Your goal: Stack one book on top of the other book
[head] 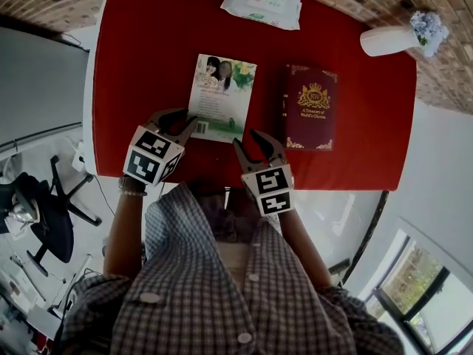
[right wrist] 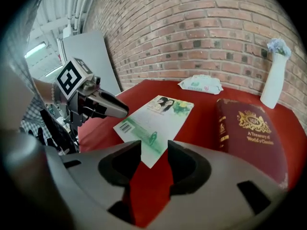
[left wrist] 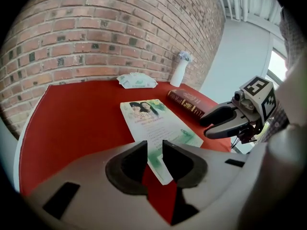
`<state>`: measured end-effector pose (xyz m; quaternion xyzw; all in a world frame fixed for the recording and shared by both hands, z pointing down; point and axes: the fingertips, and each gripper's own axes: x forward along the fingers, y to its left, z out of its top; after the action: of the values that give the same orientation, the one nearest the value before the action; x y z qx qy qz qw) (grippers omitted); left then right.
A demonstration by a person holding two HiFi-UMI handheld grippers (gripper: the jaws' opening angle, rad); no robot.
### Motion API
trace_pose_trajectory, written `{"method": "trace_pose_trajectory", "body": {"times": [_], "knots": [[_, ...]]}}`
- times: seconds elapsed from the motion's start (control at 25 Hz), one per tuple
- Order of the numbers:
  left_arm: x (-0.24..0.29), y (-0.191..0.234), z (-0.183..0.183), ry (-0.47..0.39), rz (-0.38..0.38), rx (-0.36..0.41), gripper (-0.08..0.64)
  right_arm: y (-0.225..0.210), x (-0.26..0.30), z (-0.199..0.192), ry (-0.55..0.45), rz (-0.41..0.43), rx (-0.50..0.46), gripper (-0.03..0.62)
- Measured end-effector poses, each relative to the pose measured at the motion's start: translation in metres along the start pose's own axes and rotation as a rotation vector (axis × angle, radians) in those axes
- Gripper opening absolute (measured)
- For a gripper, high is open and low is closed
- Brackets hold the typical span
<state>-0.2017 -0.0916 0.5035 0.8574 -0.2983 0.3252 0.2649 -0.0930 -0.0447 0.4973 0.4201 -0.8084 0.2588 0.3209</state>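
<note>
On the red table [head: 148, 65] the thin paperback [head: 222, 98] lies flat beside the maroon hardback [head: 308, 107], the left gripper [head: 181, 120] and right gripper [head: 247, 140] hang empty, jaws apart, at its near edge, and I reckon that floppy cover slides or buckles instead of lifting.

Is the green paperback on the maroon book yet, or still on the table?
Still on the table: the green paperback lies flat beside the maroon book, a strip of table showing between them.

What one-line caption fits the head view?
Left gripper and right gripper, both open, poised by the green book, burgundy book alongside.
</note>
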Motion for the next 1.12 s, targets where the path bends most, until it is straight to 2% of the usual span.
{"method": "trace_pose_trajectory", "body": {"times": [0.08,0.2,0.56,0.76,0.96,1.04,1.12], "knots": [[0.004,0.001,-0.007,0.027,0.003,0.003,0.089,0.004,0.005,-0.010,0.032,0.022,0.013,0.198],[0.009,0.002,-0.015,0.052,0.006,0.002,0.089,0.008,0.011,-0.021,0.064,0.041,0.035,0.222],[0.013,0.005,-0.020,0.063,0.005,-0.027,0.094,0.012,0.027,-0.027,0.087,0.044,0.037,0.233],[0.013,0.005,-0.021,0.067,0.000,-0.043,0.094,0.012,0.025,-0.022,0.023,0.076,0.160,0.235],[0.013,0.006,-0.021,0.059,-0.008,-0.065,0.094,0.007,0.017,-0.016,-0.052,0.095,0.214,0.202],[0.013,0.007,-0.021,0.054,-0.009,-0.073,0.094,0.007,0.011,-0.010,-0.080,0.118,0.292,0.183],[0.012,0.007,-0.021,0.050,-0.010,-0.077,0.094,0.006,0.005,-0.003,-0.119,0.153,0.414,0.172]]}}
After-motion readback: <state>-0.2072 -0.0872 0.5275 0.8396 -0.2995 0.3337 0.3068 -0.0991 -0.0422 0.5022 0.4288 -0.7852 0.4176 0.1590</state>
